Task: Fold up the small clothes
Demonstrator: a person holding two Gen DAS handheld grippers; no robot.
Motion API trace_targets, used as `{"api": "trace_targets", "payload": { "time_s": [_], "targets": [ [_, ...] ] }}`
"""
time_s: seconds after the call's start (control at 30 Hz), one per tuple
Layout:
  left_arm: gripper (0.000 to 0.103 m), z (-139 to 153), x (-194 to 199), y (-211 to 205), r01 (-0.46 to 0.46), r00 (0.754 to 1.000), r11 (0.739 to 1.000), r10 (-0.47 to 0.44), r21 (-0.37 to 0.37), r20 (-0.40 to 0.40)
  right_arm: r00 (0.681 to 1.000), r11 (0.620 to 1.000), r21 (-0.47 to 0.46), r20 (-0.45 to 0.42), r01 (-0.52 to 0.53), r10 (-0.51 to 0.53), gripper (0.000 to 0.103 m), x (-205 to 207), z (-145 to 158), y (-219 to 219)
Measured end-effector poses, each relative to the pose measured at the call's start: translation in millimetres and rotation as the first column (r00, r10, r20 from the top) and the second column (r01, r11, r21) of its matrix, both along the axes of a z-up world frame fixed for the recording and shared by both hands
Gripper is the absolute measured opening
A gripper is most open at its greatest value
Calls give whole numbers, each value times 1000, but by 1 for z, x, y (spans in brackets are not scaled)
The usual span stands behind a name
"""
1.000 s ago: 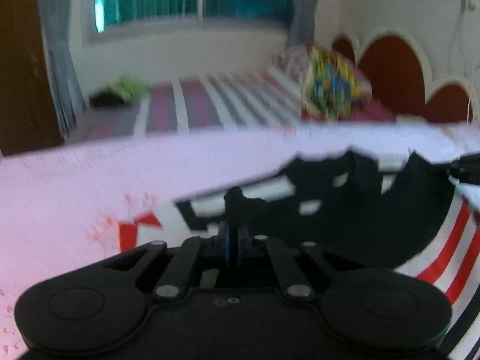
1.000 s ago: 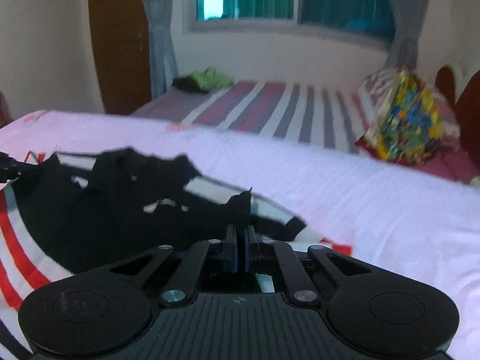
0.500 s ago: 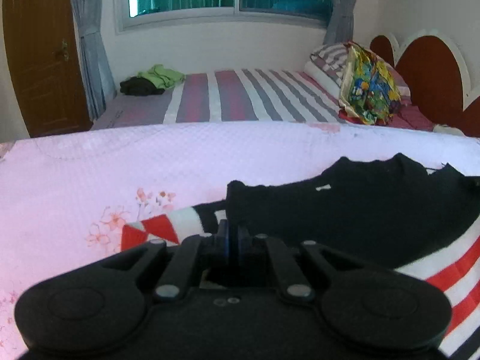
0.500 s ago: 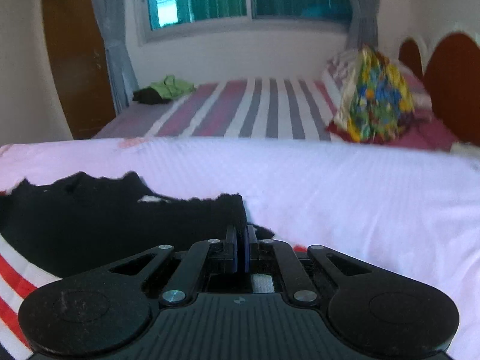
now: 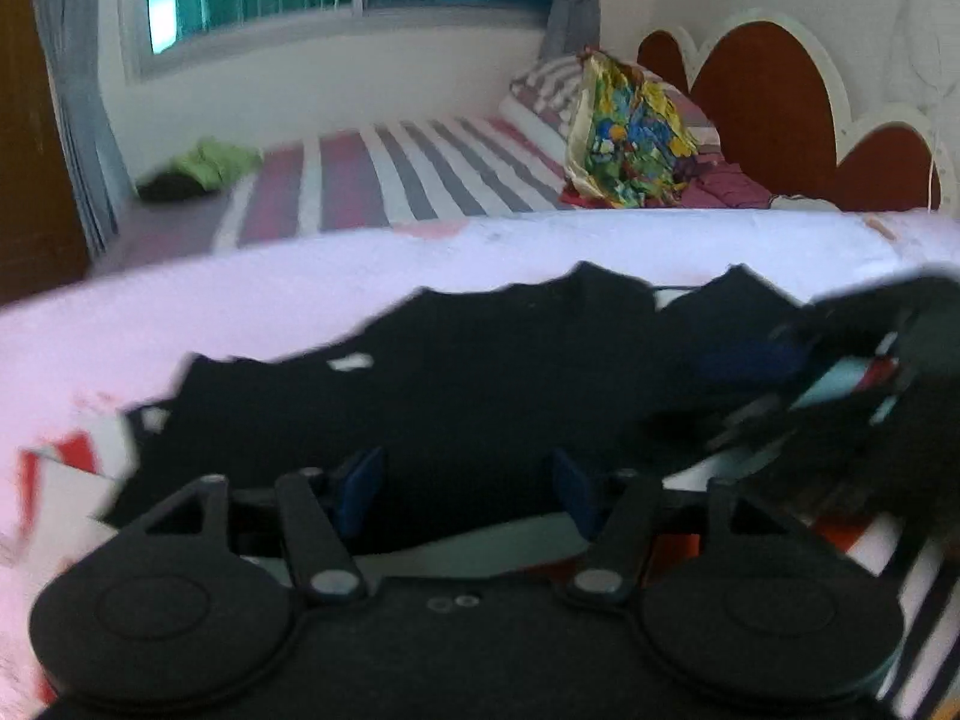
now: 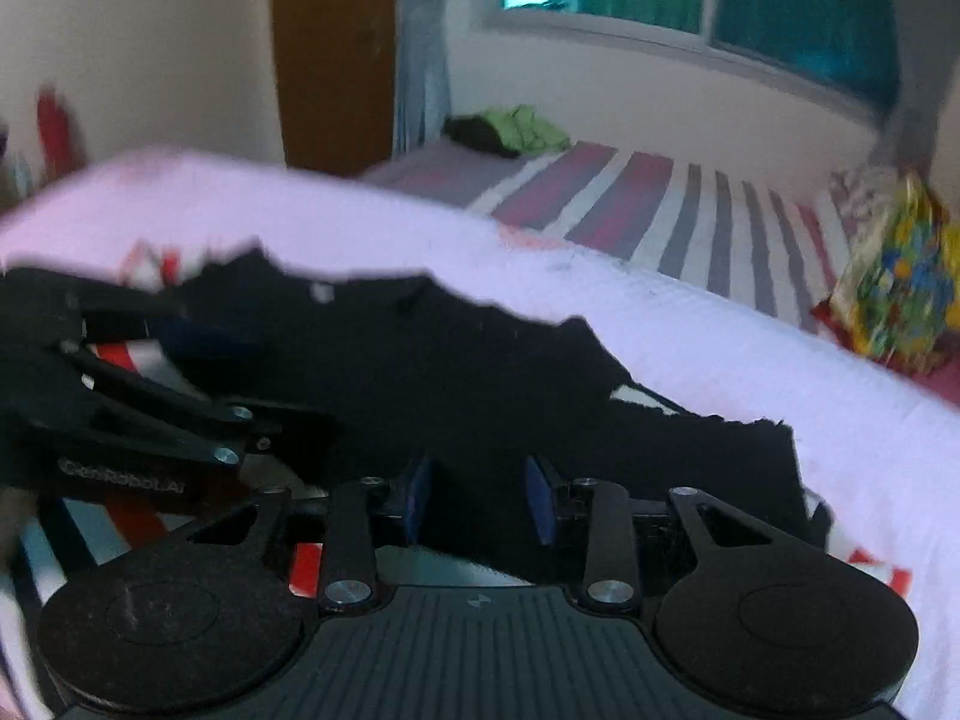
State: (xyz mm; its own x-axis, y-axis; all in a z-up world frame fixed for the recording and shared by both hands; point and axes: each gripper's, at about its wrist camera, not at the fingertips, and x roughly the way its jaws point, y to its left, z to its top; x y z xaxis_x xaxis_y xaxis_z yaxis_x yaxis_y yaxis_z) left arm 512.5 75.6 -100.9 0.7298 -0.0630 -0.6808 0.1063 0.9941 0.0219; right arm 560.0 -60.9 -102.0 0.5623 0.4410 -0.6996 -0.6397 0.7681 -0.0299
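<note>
A small black garment [image 5: 510, 372] with red and white stripes lies folded on the pink bedsheet [image 5: 240, 312]. Its black half is laid over the striped part. My left gripper [image 5: 465, 486] hovers low over the near edge. Its jaws are opening, with cloth below them and nothing pinched. My right gripper [image 6: 477, 498] is also opening over the black garment [image 6: 480, 372], and its blue pads stand apart from the fabric. Each gripper's fingers show blurred in the other's view: the right one's fingers [image 5: 852, 312] at right, the left one's fingers [image 6: 120, 306] at left.
Beyond the pink sheet [image 6: 720, 348] is a second bed with a striped cover [image 5: 384, 180]. On it lie a colourful pillow [image 5: 630, 138] and a green and black clothes pile [image 5: 204, 171]. A brown headboard [image 5: 768, 108] is at right, and a wooden door [image 6: 330, 48] and a window are behind.
Both grippers were shut on the garment's black edge and carried it forward. That edge now lies flat over the stripes, both jaws have parted, and the grippers have moved closer together.
</note>
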Motion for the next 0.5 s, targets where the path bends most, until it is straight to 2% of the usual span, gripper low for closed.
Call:
{"api": "trace_targets", "payload": {
  "time_s": [0.07,0.1,0.13,0.17,0.2,0.27,0.33,0.37,0.43,0.5],
  "targets": [
    [65,3,-16,34,-64,998,996,64,57,5,993,992,-59,42,111,-109,35,9,3,-44],
    [67,2,-27,55,-104,995,990,102,93,23,988,986,-69,37,155,-153,35,14,0,-65],
    [69,-1,-37,75,-136,991,986,134,92,27,984,983,-49,5,177,-177,42,19,-2,-87],
    [74,-3,-40,86,-158,987,986,158,57,6,980,981,-7,-46,194,-194,46,22,-1,-100],
    [73,-2,-41,95,-175,985,985,175,1,0,978,979,1,-42,205,-205,46,20,5,-99],
    [67,8,-41,84,-215,977,976,215,22,15,977,977,39,40,210,-211,46,5,25,-84],
    [69,22,-50,56,-168,983,986,168,0,67,988,977,150,-1,150,-152,46,-15,42,-68],
    [69,26,-51,40,-147,986,989,147,-6,80,994,979,172,-32,113,-109,46,-26,42,-56],
    [69,29,-61,8,-95,993,996,94,2,77,999,991,131,-33,27,-23,46,-50,36,-27],
    [69,25,-69,-17,-49,997,999,50,-4,56,999,995,102,-32,-16,19,46,-71,29,-11]
  ]
}}
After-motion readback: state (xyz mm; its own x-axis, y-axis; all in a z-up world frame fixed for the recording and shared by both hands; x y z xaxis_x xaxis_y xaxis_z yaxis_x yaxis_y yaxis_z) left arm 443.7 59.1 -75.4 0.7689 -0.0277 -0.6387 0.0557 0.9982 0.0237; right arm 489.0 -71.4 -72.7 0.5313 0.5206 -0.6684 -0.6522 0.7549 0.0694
